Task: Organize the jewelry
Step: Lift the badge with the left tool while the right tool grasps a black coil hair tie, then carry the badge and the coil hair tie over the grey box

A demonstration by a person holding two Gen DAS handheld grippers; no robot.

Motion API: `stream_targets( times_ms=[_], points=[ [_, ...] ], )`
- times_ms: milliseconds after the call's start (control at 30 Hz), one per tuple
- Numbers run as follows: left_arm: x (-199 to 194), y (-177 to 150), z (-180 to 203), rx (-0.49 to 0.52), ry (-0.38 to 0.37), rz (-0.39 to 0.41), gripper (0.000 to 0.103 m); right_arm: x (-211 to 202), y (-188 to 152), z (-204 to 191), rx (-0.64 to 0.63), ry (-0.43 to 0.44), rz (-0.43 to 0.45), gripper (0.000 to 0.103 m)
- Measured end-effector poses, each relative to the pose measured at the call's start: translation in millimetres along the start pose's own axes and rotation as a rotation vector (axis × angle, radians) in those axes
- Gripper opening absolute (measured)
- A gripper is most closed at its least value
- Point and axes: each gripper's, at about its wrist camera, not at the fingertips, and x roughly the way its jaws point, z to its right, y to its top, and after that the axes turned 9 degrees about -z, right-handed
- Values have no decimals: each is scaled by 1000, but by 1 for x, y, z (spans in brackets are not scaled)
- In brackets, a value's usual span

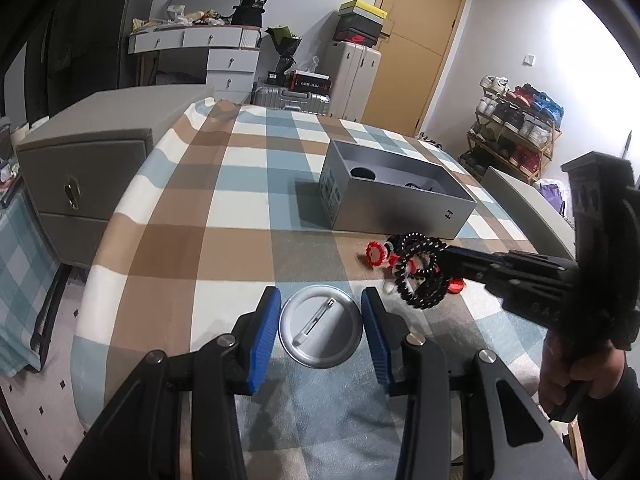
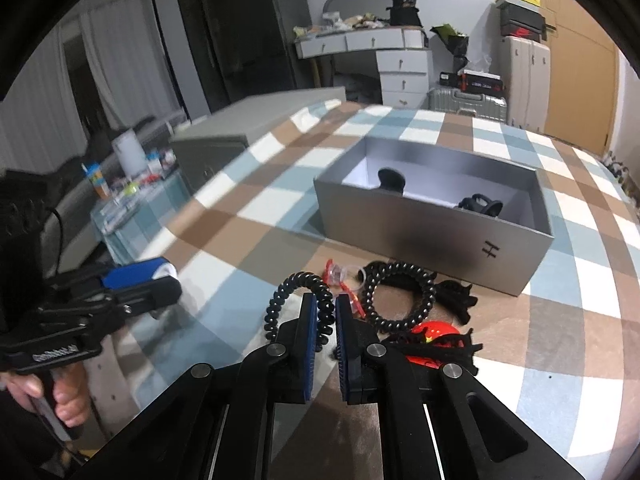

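Bare checked cloth (image 1: 224, 208) seen left of grey box (image 1: 396, 204), up to rounded table edge. Box set open-topped, long axis running away rightward. Left gripper (image 1: 322, 320) held spread wide, round pin badge (image 1: 320, 330) lying between fingers, pin bar angled diagonally. Right gripper (image 2: 334, 320) pinched on black spiral hair tie (image 2: 298, 306), beside second coil (image 2: 398, 298) and red pieces (image 2: 438, 332) near box front.

Two black coil hair ties (image 2: 298, 308) (image 2: 400, 296), one round pin badge (image 1: 320, 326), one grey box (image 2: 436, 216), two dark pieces inside at twelve o'clock
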Motion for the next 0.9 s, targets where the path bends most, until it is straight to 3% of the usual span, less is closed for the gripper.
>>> stream_targets(
  times_ms=[567, 900],
  points=[
    [-2, 47, 37, 87, -21, 67, 36, -71, 18, 31, 67, 47, 192, 9],
    [12, 90, 60, 144, -48, 96, 36, -83, 45, 61, 91, 43, 261, 9]
  ],
)
